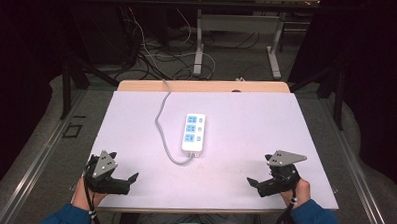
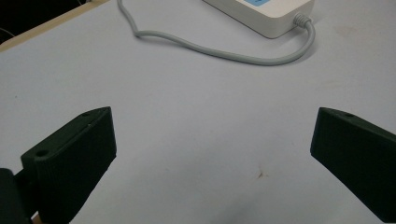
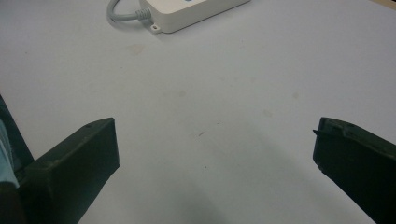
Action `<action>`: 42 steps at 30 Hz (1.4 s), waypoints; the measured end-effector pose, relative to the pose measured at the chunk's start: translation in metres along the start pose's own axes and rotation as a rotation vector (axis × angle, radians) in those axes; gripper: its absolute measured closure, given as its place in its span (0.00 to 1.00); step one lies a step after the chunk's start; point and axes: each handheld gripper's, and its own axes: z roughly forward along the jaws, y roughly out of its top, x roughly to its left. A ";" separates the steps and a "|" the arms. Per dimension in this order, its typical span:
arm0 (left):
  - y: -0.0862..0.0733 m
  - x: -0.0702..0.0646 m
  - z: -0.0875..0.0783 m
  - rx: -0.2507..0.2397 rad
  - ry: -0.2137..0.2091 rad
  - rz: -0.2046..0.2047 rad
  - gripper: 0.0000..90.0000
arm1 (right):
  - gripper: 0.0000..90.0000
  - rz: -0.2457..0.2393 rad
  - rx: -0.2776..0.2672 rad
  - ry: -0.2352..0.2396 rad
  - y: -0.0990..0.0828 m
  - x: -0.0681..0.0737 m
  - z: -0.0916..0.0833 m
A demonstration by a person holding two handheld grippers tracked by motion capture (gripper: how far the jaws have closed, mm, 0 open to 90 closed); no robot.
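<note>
White power strip (image 1: 194, 132) lies mid-table (image 1: 266, 114), its grey cord (image 1: 162, 121) looping off its near end. Left gripper (image 1: 122, 169) and right gripper (image 1: 259, 170) sit well apart from the strip on either side, jaws spread wide, empty.

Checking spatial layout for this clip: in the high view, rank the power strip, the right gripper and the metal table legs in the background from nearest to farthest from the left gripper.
1. Power strip: mid-table, ahead and right of the left gripper.
2. Right gripper: across the near edge.
3. Metal table legs: on the floor beyond the table.
</note>
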 end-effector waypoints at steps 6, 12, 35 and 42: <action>0.000 0.001 -0.001 -0.001 0.007 0.014 0.00 | 0.00 -0.005 0.001 0.003 0.000 0.000 0.000; 0.001 0.000 0.000 0.004 0.002 0.008 0.00 | 0.00 -0.002 0.000 0.004 0.000 0.000 0.000; 0.012 -0.001 0.008 0.006 -0.003 0.025 0.00 | 0.00 -0.003 -0.002 0.001 -0.001 0.000 0.001; 0.019 0.000 0.015 0.001 -0.004 0.020 0.00 | 0.00 0.005 0.009 -0.001 -0.001 0.000 0.002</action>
